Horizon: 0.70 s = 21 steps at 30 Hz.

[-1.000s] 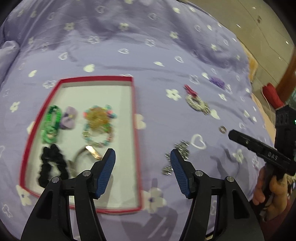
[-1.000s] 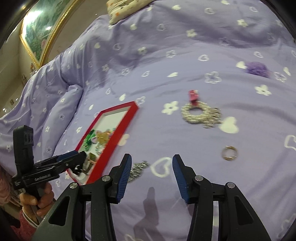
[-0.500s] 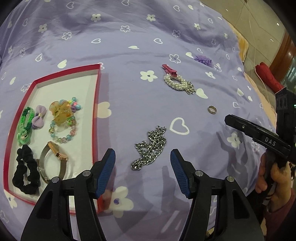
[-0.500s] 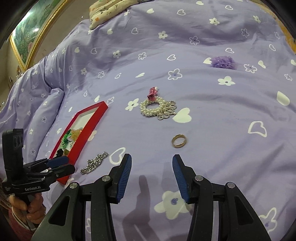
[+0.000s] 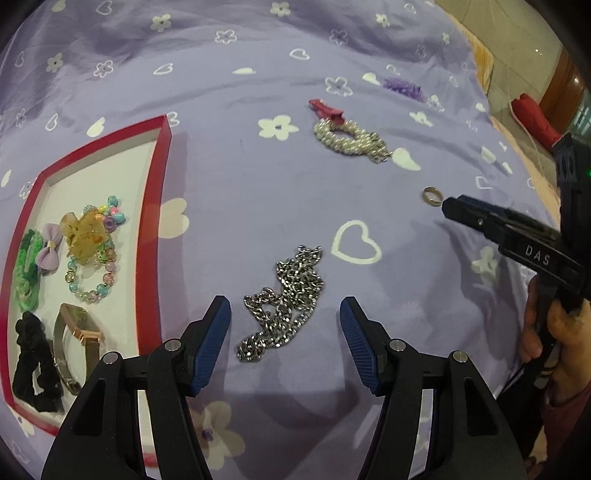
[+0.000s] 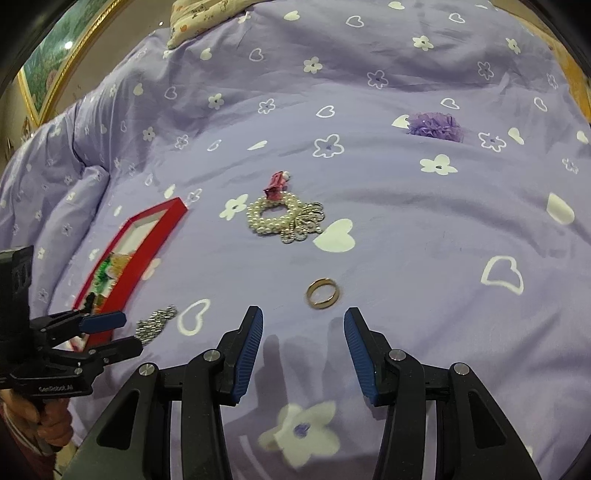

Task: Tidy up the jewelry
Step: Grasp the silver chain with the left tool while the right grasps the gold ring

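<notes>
Two grippers, left (image 5: 285,325) and right (image 6: 303,334), fingers apart. Chain (image 5: 284,301) limp, slippery: pinch the bunched middle. Ring (image 6: 322,292) tiny, rigid: grip its rim.

A bedroom: purple flowered duvet (image 6: 369,92), pillow (image 6: 207,16), gilt-framed picture (image 6: 48,70).

"DAS" in white on right tool (image 5: 448,208) body; "GenRobot.AI" on left tool (image 6: 110,332) body.
</notes>
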Available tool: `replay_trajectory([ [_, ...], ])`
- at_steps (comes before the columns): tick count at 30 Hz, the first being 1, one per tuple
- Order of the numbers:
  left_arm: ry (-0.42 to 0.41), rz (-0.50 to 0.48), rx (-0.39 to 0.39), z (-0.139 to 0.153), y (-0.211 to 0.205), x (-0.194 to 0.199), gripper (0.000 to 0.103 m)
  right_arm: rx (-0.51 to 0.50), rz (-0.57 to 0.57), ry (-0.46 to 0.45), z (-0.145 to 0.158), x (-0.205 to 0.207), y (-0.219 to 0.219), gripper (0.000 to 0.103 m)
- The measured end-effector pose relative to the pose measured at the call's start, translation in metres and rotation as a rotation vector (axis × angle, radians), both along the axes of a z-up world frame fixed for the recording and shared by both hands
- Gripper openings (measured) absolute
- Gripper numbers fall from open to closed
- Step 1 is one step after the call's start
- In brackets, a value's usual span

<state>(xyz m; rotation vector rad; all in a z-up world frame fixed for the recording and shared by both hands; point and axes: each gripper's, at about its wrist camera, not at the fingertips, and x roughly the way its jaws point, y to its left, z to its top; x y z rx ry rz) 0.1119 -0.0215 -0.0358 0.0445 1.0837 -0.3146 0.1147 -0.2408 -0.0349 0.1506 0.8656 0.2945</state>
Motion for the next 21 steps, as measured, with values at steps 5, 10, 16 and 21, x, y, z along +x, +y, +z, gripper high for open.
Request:
replay_trajectory([
  [5, -0.002, -0.006, 0.025, -0.01, -0.003, 0.006, 0.061, -0.082, 0.016, 0.008, -0.01, 0.018, 0.01, 0.049],
  [10, -0.03, -0.023, 0.045, -0.012, -0.004, 0.004, 0.054, -0.167, 0.023, -0.008, -0.018, 0.02, 0.022, 0.04],
  [16, -0.042, -0.026, 0.045, -0.007, 0.001, 0.006, 0.015, -0.15, 0.002, -0.013, -0.016, 0.022, 0.018, 0.023],
  [21, -0.052, -0.022, 0.004, 0.0, 0.005, 0.001, 0.01, -0.083, 0.01, -0.023, -0.008, 0.013, 0.018, 0.023],
])
